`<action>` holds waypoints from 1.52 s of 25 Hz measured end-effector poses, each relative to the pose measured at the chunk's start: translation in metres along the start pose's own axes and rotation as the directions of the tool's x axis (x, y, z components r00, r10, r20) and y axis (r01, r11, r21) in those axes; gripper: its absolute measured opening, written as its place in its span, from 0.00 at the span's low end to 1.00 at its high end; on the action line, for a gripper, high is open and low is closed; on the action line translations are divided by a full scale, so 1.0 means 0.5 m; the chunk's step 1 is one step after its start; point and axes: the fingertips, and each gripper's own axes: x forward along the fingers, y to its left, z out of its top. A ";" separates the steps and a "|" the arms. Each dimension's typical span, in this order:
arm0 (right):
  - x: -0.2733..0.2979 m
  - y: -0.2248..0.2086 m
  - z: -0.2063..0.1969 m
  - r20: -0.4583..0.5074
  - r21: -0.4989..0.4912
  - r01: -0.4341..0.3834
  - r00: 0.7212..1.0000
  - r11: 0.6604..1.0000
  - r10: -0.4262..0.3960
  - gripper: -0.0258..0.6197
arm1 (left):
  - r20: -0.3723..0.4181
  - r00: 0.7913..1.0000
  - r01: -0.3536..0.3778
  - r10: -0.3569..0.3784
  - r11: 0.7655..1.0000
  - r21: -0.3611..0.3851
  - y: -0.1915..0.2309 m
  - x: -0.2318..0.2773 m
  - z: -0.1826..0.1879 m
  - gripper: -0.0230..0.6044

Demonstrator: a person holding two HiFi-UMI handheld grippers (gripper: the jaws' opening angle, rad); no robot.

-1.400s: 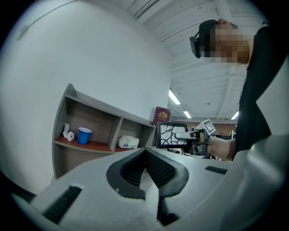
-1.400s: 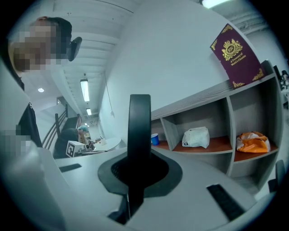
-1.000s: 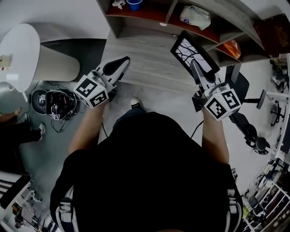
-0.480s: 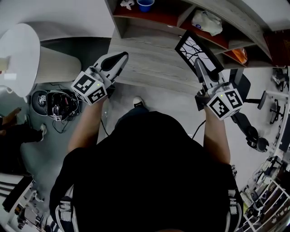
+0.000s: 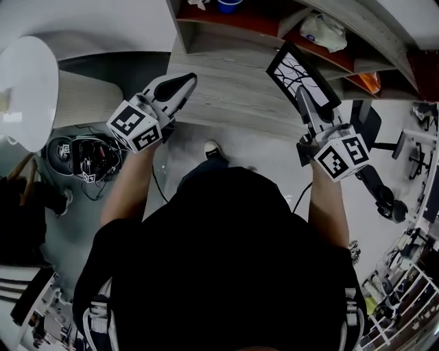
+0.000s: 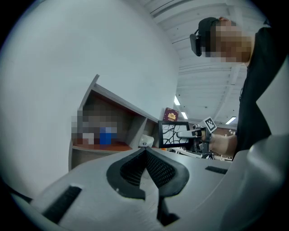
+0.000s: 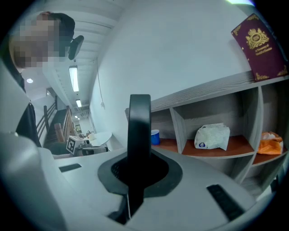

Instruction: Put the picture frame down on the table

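Both grippers are now reaching further in over the table [image 5: 230,96] than 1 s ago, w/ the picture frame [image 5: 299,70] riding along, closer to the shelf unit [image 5: 247,26].

Far left, a round white table [image 5: 27,89] is showing, w/ a cable tangle [image 5: 86,156] on the floor beside it. The left gripper [image 5: 186,81] is hovering over the table's front-left part, jaws together at the tips, nothing btwn them. The person's shoe [image 5: 214,147] is peeking out below the table edge.

Right of centre, the frame is hanging tilted over the table's right side, black border w/ a white branch-pattern pic facing up-left. Can't tell if its lower edge is touching the top. The right gripper [image 5: 302,98] is clamping the frame's edge, jaws closed tight on it; in the right gripper view the frame [image 7: 139,131] is standing edge-on btwn the pads.

In the shelf bays: blue cup [image 5: 228,5], white bag [image 5: 328,31], orange packet [image 5: 369,82]. A maroon booklet [image 7: 259,45] is leaning on top.
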 end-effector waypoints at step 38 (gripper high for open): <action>-0.056 -0.135 0.023 0.022 0.028 -0.135 0.991 0.990 0.134 0.06 | -0.009 0.985 -0.170 0.171 0.985 0.040 -0.114 0.086 0.019 0.06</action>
